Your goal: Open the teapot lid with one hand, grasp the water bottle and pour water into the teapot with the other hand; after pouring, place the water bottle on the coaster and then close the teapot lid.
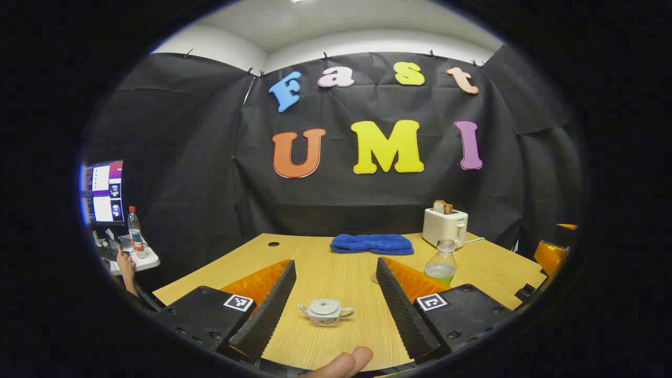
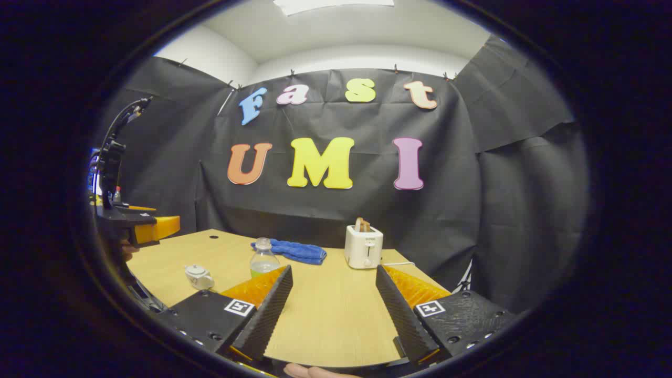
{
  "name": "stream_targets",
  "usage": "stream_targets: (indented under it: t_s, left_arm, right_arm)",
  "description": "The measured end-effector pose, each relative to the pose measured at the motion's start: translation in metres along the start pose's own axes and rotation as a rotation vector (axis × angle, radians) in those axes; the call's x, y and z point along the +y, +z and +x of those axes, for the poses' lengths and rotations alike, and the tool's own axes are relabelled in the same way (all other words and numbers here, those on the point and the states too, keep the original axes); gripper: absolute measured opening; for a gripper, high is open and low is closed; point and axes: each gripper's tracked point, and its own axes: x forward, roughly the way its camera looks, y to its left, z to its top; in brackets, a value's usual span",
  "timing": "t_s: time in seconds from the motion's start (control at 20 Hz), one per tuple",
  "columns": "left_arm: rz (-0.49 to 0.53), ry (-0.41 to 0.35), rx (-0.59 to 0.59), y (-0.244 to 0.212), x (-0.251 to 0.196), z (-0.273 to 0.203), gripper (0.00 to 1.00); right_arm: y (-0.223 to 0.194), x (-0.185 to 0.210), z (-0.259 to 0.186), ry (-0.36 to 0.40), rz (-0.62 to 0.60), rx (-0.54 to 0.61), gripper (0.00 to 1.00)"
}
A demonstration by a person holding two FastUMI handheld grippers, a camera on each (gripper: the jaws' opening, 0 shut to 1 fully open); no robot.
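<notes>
Even, bright overhead light from a ceiling panel; soft, faint shadows on the table. Fisheye distortion bends the edges of both views; centres sharp, rims slightly blurred.

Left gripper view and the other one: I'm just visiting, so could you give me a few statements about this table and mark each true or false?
1. The teapot has its lid on. True.
2. The left tongs are shut on the teapot. False: they stand open, with the teapot on the table between and beyond the fingers, untouched.
3. The water bottle holds a greenish liquid low down. True.
4. The toaster is empty. False: bread sticks out of its top.
5. The right tongs hold the bottle. False: they are open and hold nothing.
6. A blue cloth lies near the toaster. True.
</notes>
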Motion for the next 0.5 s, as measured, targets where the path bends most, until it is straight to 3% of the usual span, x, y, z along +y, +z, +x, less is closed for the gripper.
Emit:
stream_targets:
  t_s: [0.4, 0.5]
  left_arm:
    - [-0.078, -0.004, 0.001, 0.0, 0.011, 0.006, 0.97]
    - [-0.083, -0.001, -0.006, 0.0, 0.014, 0.011, 0.96]
  right_arm:
    - [-0.004, 0.01, -0.001, 0.033, -0.014, 0.001, 0.97]
    - [-0.005, 0.01, 0.001, 0.031, -0.015, 0.003, 0.93]
